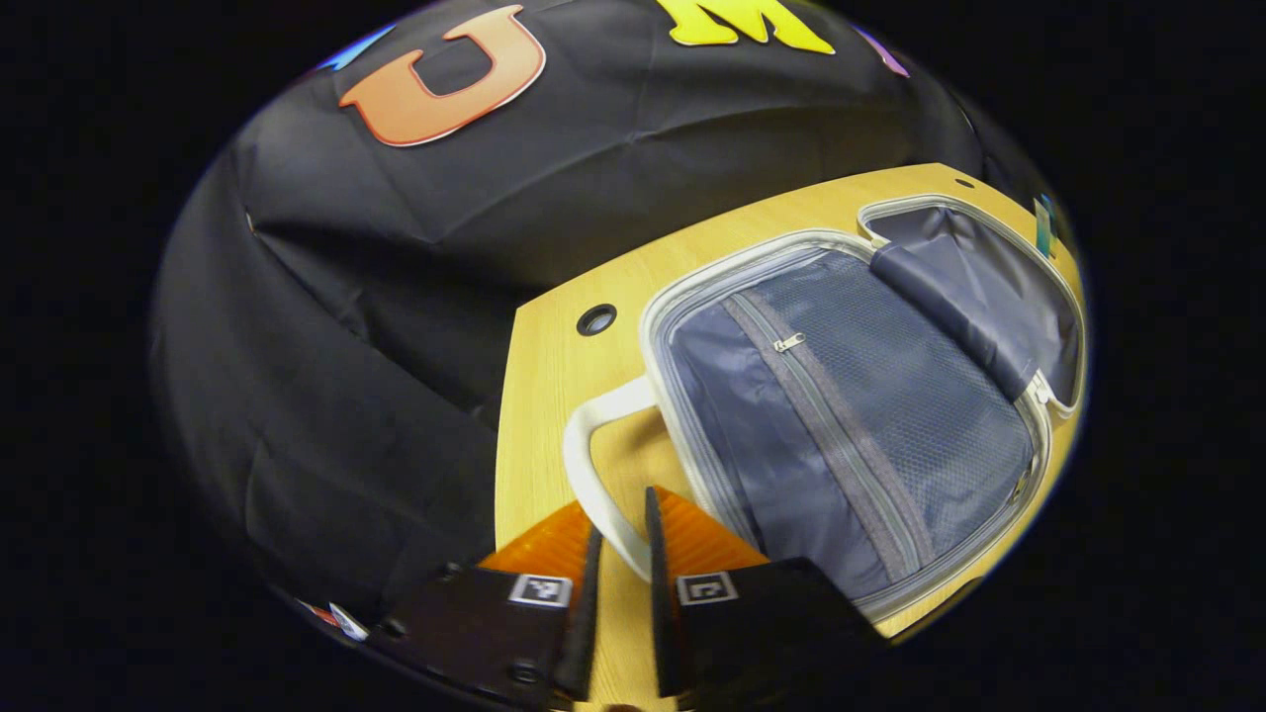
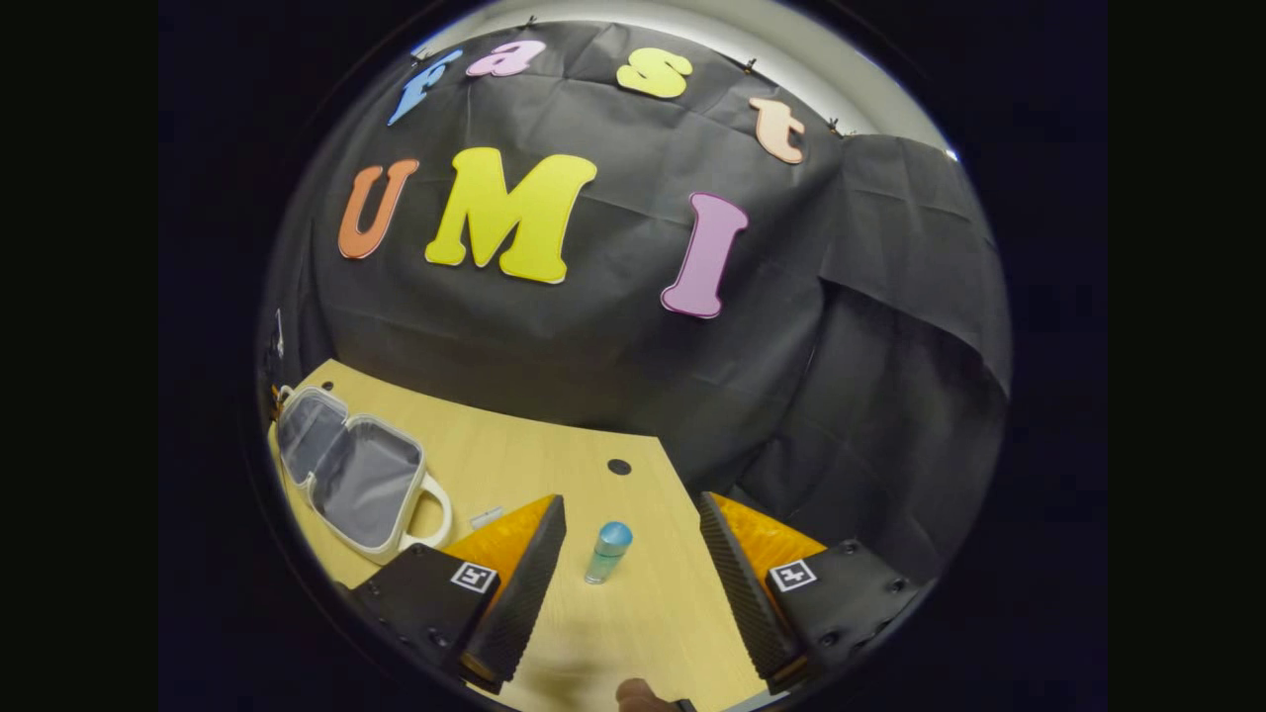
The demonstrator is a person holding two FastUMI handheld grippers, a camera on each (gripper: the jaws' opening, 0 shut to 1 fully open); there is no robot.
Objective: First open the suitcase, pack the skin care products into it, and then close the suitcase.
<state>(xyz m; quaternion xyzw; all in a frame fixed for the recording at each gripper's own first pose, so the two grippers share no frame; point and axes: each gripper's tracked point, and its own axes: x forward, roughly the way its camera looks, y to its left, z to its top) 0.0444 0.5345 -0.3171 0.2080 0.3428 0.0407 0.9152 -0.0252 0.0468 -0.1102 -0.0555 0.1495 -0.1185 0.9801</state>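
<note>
The white suitcase lies open on the wooden table, its grey lining and a zipped mesh pocket showing. My left gripper is at its white handle; the fingers are nearly together with the handle running between them. In the right gripper view the open suitcase lies far left. A small clear bottle with a blue cap stands upright on the table, a little ahead of my right gripper and between its widely open fingers, touching neither.
A cable hole is in the table near the suitcase, and another hole lies beyond the bottle. A small pale item lies beside the suitcase handle. A teal item stands past the suitcase. Black cloth walls surround the table.
</note>
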